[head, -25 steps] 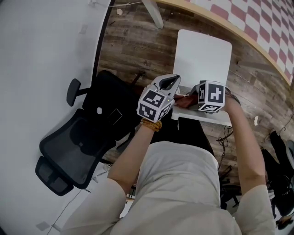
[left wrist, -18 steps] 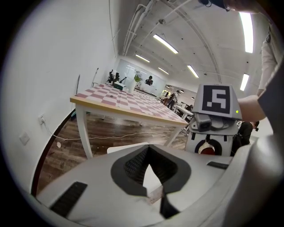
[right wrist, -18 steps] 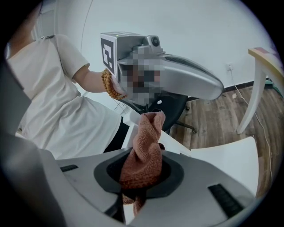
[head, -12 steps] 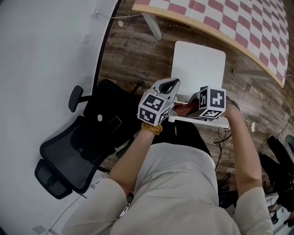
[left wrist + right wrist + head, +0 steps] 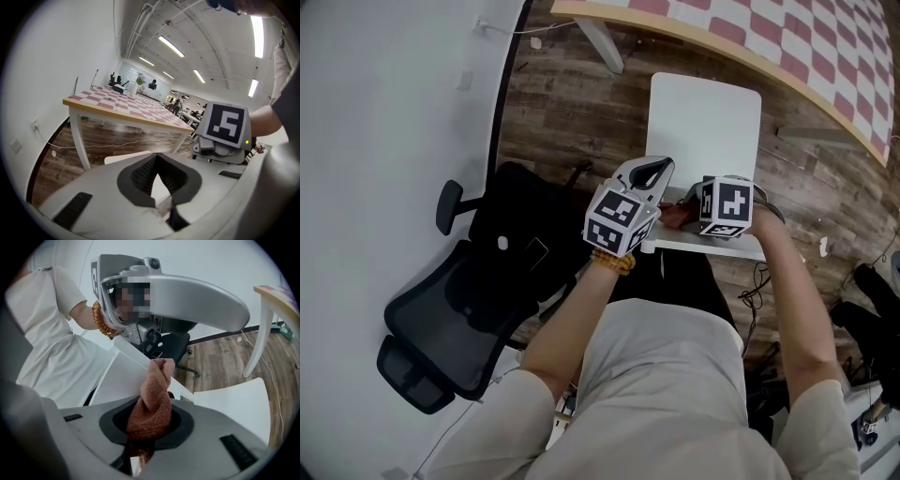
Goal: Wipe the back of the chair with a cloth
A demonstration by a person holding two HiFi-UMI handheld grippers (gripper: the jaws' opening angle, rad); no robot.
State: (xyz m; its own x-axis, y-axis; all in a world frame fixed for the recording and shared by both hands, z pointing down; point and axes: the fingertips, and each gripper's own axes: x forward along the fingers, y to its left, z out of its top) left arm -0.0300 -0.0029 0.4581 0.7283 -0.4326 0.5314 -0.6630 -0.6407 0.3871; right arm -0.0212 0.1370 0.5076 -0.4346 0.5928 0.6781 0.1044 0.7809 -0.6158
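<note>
The wiping step appears to be under way: the right gripper [image 5: 696, 202] is clamping a reddish-brown cloth [image 5: 157, 394] and pressing it on the top edge of the white chair's back [image 5: 712, 246]. Next, it likely needs sweeping along and down that back. The left gripper [image 5: 158, 164], jaws closed and empty, is hovering just above the back's left corner, both forearms reaching forward.

**Three views, one white chair [image 5: 703, 112]**
Your head camera looks steeply down, chair at 12 o'clock; each gripper camera sits close over its backrest [image 5: 705, 240], left gripper [image 5: 652, 172] and right gripper [image 5: 687, 202] facing one another.
</note>
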